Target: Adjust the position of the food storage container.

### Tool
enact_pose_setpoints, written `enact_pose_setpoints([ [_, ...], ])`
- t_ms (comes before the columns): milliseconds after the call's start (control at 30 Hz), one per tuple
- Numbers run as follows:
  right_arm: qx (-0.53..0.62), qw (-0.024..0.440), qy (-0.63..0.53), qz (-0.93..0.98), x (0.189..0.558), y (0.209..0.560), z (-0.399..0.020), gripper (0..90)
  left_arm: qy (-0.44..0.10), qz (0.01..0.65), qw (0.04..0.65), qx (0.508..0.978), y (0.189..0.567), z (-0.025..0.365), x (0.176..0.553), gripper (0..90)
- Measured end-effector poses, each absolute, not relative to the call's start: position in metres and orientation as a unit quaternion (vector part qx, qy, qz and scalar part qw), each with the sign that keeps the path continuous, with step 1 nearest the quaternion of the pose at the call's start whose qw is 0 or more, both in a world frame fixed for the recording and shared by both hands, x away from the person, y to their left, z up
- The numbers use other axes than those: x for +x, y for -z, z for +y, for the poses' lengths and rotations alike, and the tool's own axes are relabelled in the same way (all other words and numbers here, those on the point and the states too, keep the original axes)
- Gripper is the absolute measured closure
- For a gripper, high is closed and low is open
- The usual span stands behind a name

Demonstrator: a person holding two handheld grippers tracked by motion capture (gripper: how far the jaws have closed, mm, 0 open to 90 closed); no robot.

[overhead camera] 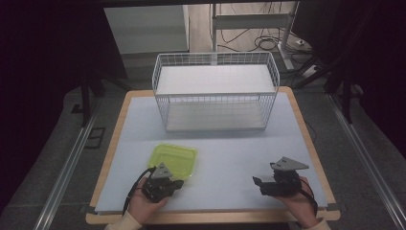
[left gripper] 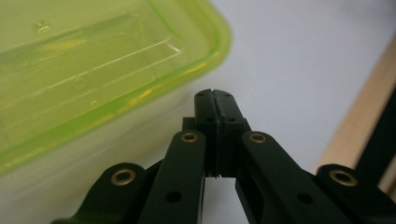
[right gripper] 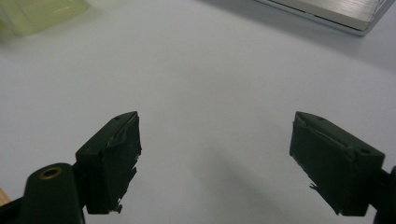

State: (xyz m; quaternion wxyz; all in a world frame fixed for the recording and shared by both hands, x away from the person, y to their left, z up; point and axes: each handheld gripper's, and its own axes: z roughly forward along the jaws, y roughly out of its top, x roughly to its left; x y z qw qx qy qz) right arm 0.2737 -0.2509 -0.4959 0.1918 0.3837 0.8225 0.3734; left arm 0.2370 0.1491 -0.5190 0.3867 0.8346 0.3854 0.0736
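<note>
A translucent green container (overhead camera: 174, 159) with its lid on lies on the white table mat, left of centre near the front. My left gripper (overhead camera: 178, 183) sits just in front of the container's near right corner, jaws pressed together with nothing between them. In the left gripper view the shut tips (left gripper: 215, 95) stand beside the container's rounded corner (left gripper: 107, 70), apart from it. My right gripper (overhead camera: 257, 184) rests on the mat at the front right, jaws wide apart and empty; its view shows the two fingers (right gripper: 112, 158) spread over bare mat, midway point (right gripper: 215, 163).
A white wire basket (overhead camera: 215, 91) with a shelf board inside stands at the back centre of the table. Its base edge (right gripper: 327, 14) shows at the top right of the right gripper view. The wooden table edge (left gripper: 359, 121) runs close to my left gripper.
</note>
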Motion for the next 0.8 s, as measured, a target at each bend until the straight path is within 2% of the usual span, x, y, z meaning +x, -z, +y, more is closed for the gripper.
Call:
enact_pose_setpoints([
  [167,0.384,0.192,-0.375,0.821,0.273,0.495,-0.252,16.8,-0.099,0.396,0.42,0.81,0.497,0.177,0.224,89.9],
  [333,0.384,0.193,-0.377,0.821,0.273,0.495,-0.252,16.7,-0.117,0.437,0.445,0.773,0.482,0.215,0.235,89.9],
  [633,0.386,0.193,-0.372,0.822,0.274,0.496,-0.252,16.7,-0.135,0.495,0.42,0.749,0.495,0.255,0.262,89.9],
  [800,0.386,0.192,-0.371,0.823,0.275,0.496,-0.252,16.7,-0.122,0.515,0.402,0.747,0.511,0.264,0.279,89.9],
])
